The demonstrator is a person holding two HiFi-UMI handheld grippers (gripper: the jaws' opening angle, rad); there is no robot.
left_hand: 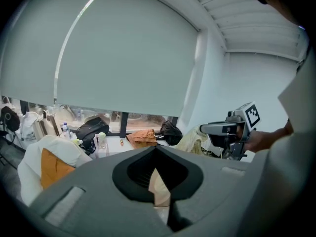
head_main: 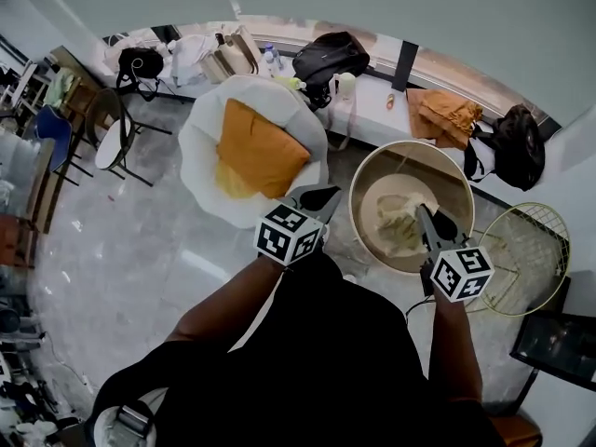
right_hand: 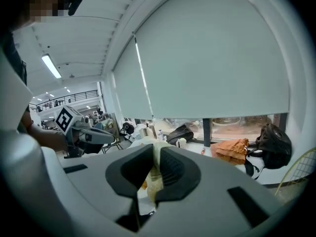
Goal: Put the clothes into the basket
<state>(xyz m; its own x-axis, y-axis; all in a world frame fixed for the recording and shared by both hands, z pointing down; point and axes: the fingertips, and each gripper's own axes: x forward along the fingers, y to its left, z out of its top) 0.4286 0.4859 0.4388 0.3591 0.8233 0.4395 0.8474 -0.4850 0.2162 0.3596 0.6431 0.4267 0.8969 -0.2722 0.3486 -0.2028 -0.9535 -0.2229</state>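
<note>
Our right gripper grips a cream garment over the basket. Our left gripper is clenched, tips together, near the basket's left rim.

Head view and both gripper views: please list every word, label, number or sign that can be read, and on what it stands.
No text can be read in any view.
Marker cubes: black-and-white square patterns only, no letters.
Bottle on the sill: label too small to read.
</note>
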